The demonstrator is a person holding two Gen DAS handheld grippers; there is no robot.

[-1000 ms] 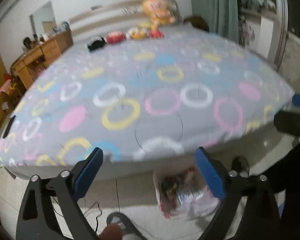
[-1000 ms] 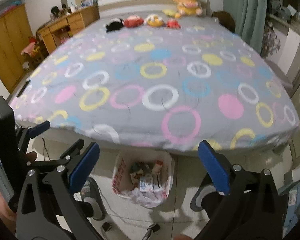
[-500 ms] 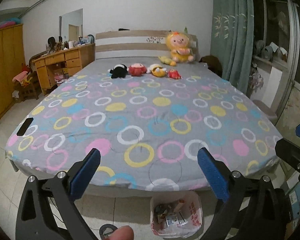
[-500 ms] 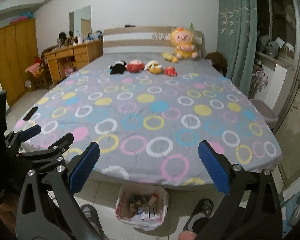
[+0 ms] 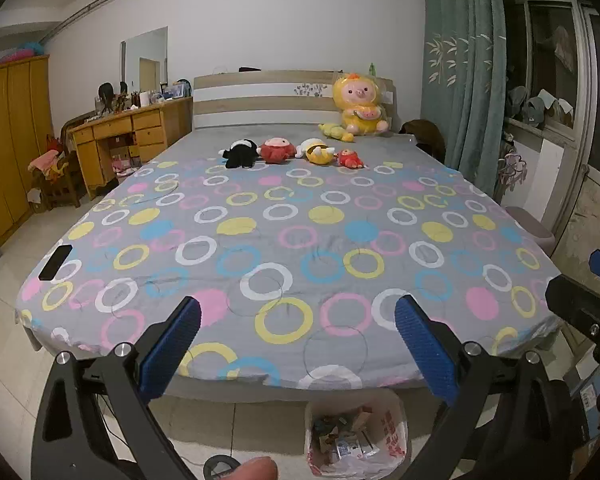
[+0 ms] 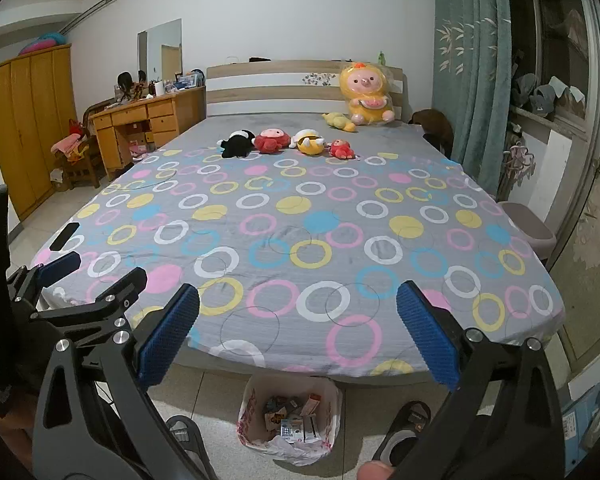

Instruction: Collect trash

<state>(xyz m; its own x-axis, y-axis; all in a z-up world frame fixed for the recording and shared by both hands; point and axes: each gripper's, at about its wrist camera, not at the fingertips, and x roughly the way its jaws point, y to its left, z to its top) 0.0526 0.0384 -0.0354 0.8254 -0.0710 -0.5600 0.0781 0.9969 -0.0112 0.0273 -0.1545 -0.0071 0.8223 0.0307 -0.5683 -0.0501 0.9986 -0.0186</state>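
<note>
Jaws of the left gripper and right gripper stand wide apart, holding nothing; both are raised over the foot of the bed; below them, on the floor against the bed's end, sits the trash bag, open and filled with scraps; a dark phone lies at the bed's left corner.

Bedsheet: grey w/ pink, yellow, blue, white rings + dots. On it, near headboard (beige/white stripes): black, red, yellow plushies; big yellow pig plush. Phone at sheet's left edge: black. Gripper pads: blue. Trash bag: white, red print.
</note>
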